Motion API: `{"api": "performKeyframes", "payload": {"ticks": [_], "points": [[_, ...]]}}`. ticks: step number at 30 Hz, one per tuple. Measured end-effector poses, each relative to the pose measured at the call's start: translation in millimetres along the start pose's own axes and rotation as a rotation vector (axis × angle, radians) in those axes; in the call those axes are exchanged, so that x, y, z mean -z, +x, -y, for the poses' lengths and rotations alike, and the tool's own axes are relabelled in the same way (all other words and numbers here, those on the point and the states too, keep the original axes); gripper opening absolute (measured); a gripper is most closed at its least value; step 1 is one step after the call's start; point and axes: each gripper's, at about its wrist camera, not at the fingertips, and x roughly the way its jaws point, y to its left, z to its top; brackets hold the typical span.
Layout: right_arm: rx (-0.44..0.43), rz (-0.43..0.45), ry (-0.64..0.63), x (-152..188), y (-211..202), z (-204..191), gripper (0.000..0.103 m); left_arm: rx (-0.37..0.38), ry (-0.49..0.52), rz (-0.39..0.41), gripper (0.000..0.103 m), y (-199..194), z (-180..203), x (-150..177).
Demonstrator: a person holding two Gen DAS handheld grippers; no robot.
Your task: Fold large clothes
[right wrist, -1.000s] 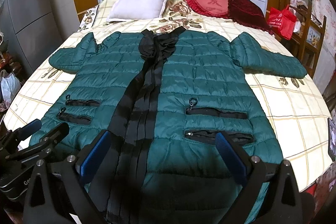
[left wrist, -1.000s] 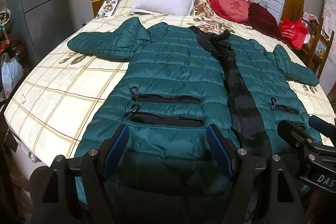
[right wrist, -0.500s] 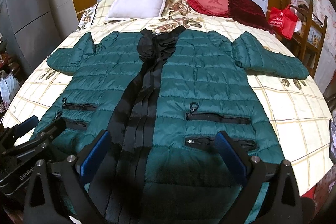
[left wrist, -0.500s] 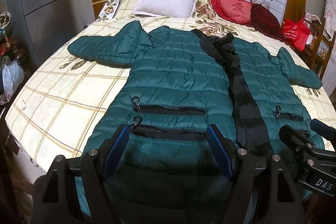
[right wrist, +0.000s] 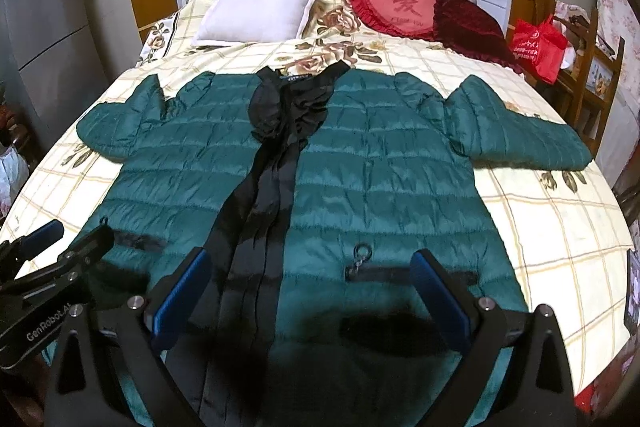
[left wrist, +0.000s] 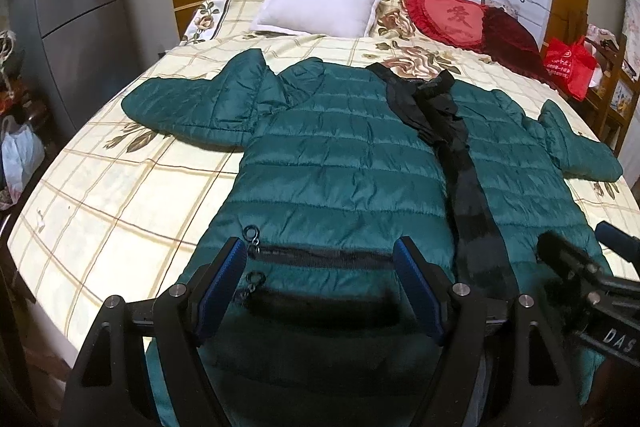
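Observation:
A dark green quilted puffer jacket (left wrist: 344, 155) lies spread flat, front up, on the bed, sleeves out to both sides, with a black strip down its middle (left wrist: 464, 195); it also shows in the right wrist view (right wrist: 380, 179). My left gripper (left wrist: 320, 267) is open and empty, low over the jacket's left pocket zips near the hem. My right gripper (right wrist: 312, 283) is open and empty over the right pocket zip near the hem. Each gripper shows at the edge of the other's view: the right one (left wrist: 576, 267), the left one (right wrist: 68, 247).
The bed has a cream checked floral cover (left wrist: 120, 203). A white pillow (left wrist: 320, 3), a red heart cushion (left wrist: 452, 15) and a dark red cushion (left wrist: 508, 39) lie at its head. A red bag (left wrist: 568, 67) and wooden chair stand right; a grey cabinet (left wrist: 76, 7) left.
Both grippers have come lower and further forward over the jacket's hem, from below the pockets to level with the pocket zips. The jacket has not moved. Both stay open.

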Motion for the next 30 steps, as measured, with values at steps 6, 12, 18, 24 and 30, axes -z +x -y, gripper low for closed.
{"api": "performKeyframes", "payload": {"ticks": [6, 12, 18, 24, 30], "points": [[0.014, -0.001, -0.005, -19.9, 12.2, 3.4, 0.101, 0.013, 0.003, -0.011, 0.067, 13.1, 2.2, -13.7], [0.02, -0.006, -0.022, -40.1, 27.6, 2.3, 0.101, 0.024, 0.012, 0.005, 0.067, 24.1, 5.6, -30.3], [0.018, -0.015, -0.025, -53.8, 46.4, 1.5, 0.101, 0.01, -0.004, -0.015, 0.067, 46.4, 2.9, -48.3], [0.017, -0.024, -0.024, -63.9, 66.5, 1.1, 0.101, 0.007, -0.001, -0.009, 0.067, 64.2, 2.7, -61.5], [0.015, -0.03, -0.015, -70.7, 82.0, 1.7, 0.101, 0.015, 0.006, -0.015, 0.067, 80.4, 6.1, -71.7]]}}
